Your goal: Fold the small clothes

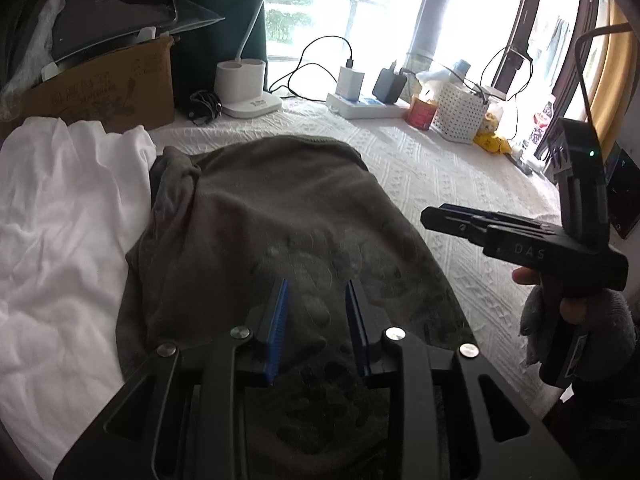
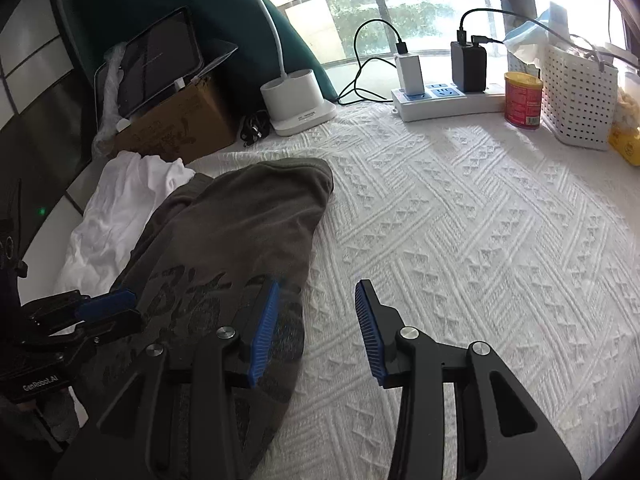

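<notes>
Two grippers hover over the printed grey-brown cotton shirt point(image 1: 280, 220) — left gripper point(image 1: 316, 308) narrowly parted, right gripper point(image 2: 316, 312) wider, both empty; next, I'd guess, pinch an edge to fold.

At the upper left sits a cardboard box point(image 2: 176, 120); beside it a white lamp base point(image 2: 298, 106). A power strip point(image 2: 448, 104), red can point(image 2: 522, 98) and white basket point(image 2: 580, 96) line the upper right.

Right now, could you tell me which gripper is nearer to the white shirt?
Left. The left gripper hangs over the grey shirt beside the white shirt; the right gripper is over the grey shirt's far edge.
</notes>
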Action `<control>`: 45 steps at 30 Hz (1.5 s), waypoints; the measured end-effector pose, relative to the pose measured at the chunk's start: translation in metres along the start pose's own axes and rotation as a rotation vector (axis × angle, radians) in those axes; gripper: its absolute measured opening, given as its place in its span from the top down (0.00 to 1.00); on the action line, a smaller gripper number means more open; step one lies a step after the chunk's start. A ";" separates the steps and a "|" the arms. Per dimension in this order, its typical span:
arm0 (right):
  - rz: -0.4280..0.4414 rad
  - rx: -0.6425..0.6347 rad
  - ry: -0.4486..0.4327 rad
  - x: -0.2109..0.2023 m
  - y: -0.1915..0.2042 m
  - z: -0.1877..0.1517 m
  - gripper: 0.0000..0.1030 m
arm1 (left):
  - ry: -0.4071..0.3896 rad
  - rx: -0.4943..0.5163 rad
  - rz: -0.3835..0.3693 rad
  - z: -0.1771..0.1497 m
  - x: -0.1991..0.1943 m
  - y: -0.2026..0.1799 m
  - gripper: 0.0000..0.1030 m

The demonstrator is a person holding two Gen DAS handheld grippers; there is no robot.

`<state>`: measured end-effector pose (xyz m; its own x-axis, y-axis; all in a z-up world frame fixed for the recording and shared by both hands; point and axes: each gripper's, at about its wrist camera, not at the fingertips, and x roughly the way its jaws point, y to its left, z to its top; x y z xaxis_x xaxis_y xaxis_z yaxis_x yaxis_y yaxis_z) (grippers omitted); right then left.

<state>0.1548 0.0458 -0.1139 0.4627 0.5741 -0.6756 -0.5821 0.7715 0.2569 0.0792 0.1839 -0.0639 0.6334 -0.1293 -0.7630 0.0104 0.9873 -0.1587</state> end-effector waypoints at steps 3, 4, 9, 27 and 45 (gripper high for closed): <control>0.020 -0.003 0.008 -0.009 0.005 -0.011 0.59 | 0.030 -0.004 0.030 -0.013 0.002 0.003 0.72; 0.024 -0.007 0.011 -0.011 0.007 -0.015 0.59 | 0.038 -0.012 0.040 -0.017 0.003 0.006 0.71; 0.031 -0.014 0.027 -0.019 0.012 -0.034 0.59 | 0.021 -0.059 0.091 -0.034 0.001 0.025 0.57; 0.032 0.028 -0.008 -0.054 -0.012 -0.072 0.59 | -0.123 0.033 0.162 -0.043 -0.042 -0.023 0.53; -0.008 0.097 -0.096 -0.109 -0.065 -0.102 0.59 | -0.074 0.067 0.245 -0.057 -0.018 -0.070 0.42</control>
<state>0.0737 -0.0947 -0.1273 0.5314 0.5878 -0.6100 -0.5126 0.7964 0.3208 0.0225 0.1118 -0.0749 0.6780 0.1190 -0.7254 -0.1005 0.9925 0.0689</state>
